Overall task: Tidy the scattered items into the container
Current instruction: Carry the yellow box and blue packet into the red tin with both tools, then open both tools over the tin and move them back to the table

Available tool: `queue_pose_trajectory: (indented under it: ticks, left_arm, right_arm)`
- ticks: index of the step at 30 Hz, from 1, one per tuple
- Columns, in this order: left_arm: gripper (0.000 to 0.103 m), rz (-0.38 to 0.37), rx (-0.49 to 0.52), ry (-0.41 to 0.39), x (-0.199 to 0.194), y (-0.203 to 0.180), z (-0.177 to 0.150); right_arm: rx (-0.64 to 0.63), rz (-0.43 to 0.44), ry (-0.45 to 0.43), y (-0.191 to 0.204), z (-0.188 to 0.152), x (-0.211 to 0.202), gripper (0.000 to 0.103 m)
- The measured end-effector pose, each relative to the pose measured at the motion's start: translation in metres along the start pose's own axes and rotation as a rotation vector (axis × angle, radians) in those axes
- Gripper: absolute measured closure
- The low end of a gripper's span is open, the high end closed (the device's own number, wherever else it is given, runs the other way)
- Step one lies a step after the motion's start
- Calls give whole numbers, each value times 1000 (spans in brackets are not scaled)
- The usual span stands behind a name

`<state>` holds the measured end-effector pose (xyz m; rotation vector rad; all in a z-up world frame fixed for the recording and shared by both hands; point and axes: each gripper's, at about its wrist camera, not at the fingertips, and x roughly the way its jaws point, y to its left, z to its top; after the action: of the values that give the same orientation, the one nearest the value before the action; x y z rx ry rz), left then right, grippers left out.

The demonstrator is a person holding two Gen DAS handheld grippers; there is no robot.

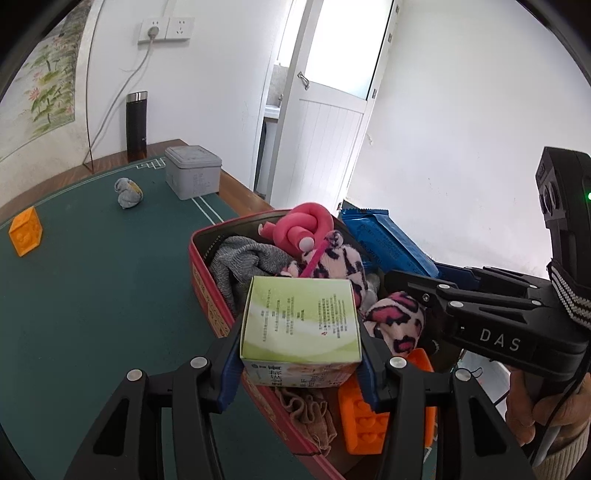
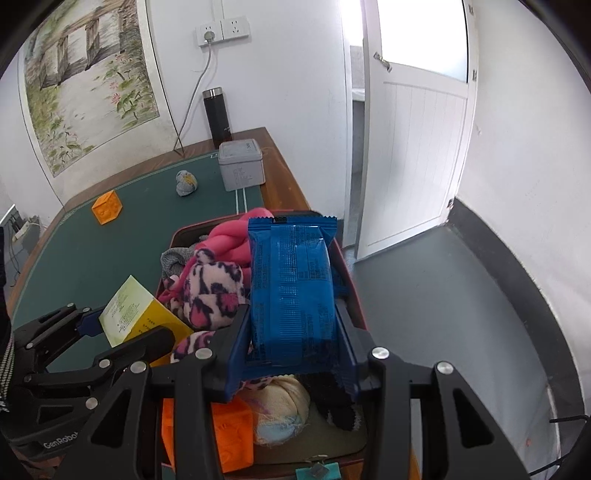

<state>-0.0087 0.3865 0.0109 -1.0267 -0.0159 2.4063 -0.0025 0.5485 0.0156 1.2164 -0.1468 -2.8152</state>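
A dark flask (image 2: 218, 116) stands at the back of the surface (image 2: 284, 177) beside a grey tin (image 2: 241, 165). A cable (image 2: 192, 103) hangs from the wall socket (image 2: 221, 30); a white door (image 2: 413, 147) stands ajar.

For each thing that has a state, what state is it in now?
Left gripper: shut on green box.
Right gripper: shut on blue packet.
Red container: open, nearly full.
Grey tin: lid on.
Door: open.
Orange cube: still on table.
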Motion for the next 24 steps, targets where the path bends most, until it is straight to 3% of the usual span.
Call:
queue_pose_trajectory:
  ticks: [5, 12, 13, 16, 20, 24]
  left_arm:
    - [50, -39, -17, 13, 9, 5, -2]
    - [48, -28, 23, 25, 7, 1, 0]
    - [46, -28, 28, 26, 6, 1, 0]
    - [24, -26, 28, 18, -4, 5, 0]
    - [22, -73, 16, 2, -18, 11, 1]
    - [22, -90, 18, -32, -32, 16, 6]
  right_arm:
    - [-9, 4, 26, -4, -5, 11, 57]
    - [-4, 13, 42, -6, -4, 16, 55]
    - [-6, 13, 42, -6, -4, 15, 55]
    - [2, 5, 33, -6, -2, 9, 54]
    - [16, 12, 2, -3, 3, -3, 42]
    - [4, 1, -24, 8, 8, -12, 41]
